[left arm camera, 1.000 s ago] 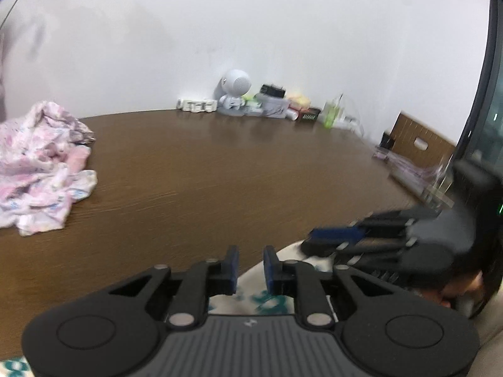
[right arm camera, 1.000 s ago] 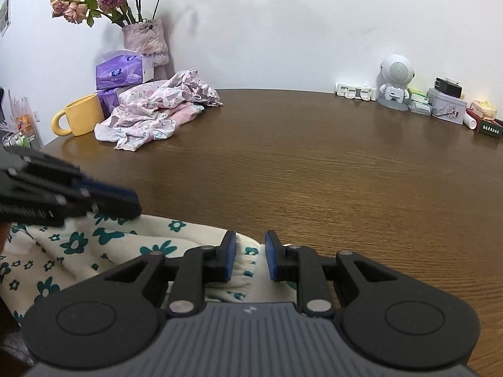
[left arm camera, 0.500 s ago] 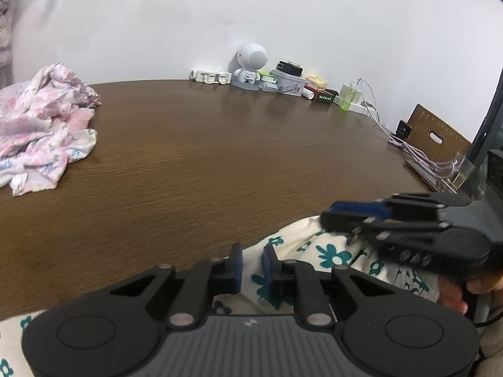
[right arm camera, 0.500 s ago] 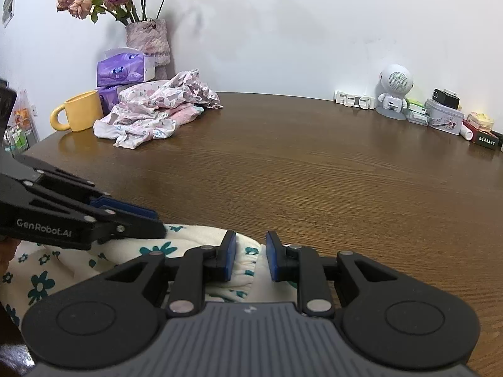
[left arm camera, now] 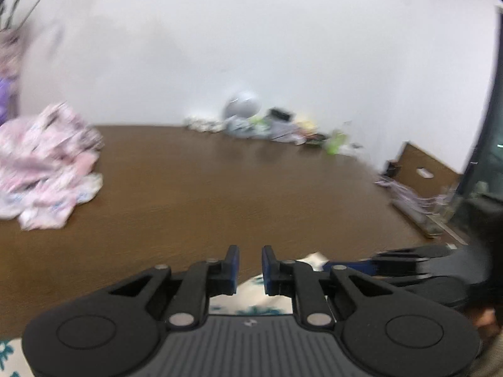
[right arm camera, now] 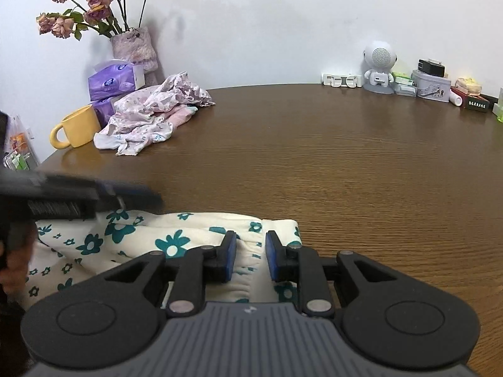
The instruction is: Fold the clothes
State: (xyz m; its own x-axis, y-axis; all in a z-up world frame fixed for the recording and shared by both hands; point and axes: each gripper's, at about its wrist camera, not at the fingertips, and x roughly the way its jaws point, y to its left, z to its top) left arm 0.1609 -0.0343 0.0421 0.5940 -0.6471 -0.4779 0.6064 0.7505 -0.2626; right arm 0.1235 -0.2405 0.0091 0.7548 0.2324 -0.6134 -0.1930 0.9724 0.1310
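on table edge | right gripper (right arm camera: 250, 260) parted over floral garment (right arm camera: 176, 238) | left gripper (left arm camera: 250, 265) parted | no readable writing

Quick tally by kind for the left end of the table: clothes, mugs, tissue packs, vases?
Clothes: 2, the floral garment and the pink pile
Mugs: 1
Tissue packs: 2
Vases: 1
Total: 6

We are in a home, at a brown wooden table (right arm camera: 330, 163) against a white wall: far ahead and left of the right tool (right arm camera: 250, 259) we see a vase of dried roses (right arm camera: 132, 44), tissue packs (right arm camera: 114, 80), a yellow mug (right arm camera: 77, 127) and crumpled pink laundry (right arm camera: 154, 116).
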